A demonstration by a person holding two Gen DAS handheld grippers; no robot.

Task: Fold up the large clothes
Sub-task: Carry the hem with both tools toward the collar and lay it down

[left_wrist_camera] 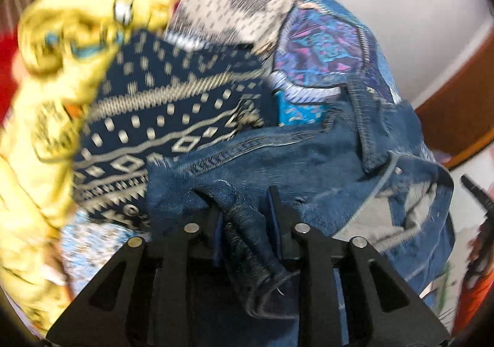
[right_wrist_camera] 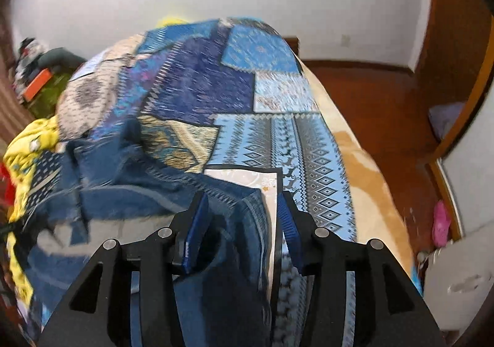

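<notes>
- Room: white walls, a wooden door frame (right_wrist_camera: 457, 47) and red-brown floor (right_wrist_camera: 379, 118) on the right; a bed carrying a blue patchwork bedspread (right_wrist_camera: 256, 93) over a tan blanket (right_wrist_camera: 364, 180).
- Task item: one denim jacket (left_wrist_camera: 308, 161), crumpled and half lifted at the near left of the bed, its pale lining showing. Collar and sleeves cannot be told apart in the blur.
- Left gripper (left_wrist_camera: 247, 208): fingers closed onto a bunched denim edge, with a roll of cloth running down between them.
- Right gripper (right_wrist_camera: 240, 217): a fold of the same jacket lies between its blue pads (right_wrist_camera: 197, 223); the jaws stand fairly wide, so whether they truly pinch cannot be told.
- Other stock: a yellow garment (left_wrist_camera: 64, 47) heaped at the far left, touching the jacket; a grey bundle (right_wrist_camera: 457, 279) on the floor, near right.
- Progress: early, by my reckoning. No flat panel and no crease is visible; spreading, sleeve folds and halving are all left.
- Edges and room: the right half of the bedspread lies bare and offers laying space. The bed's right edge drops to the floor, and the yellow heap crowds the left.
</notes>
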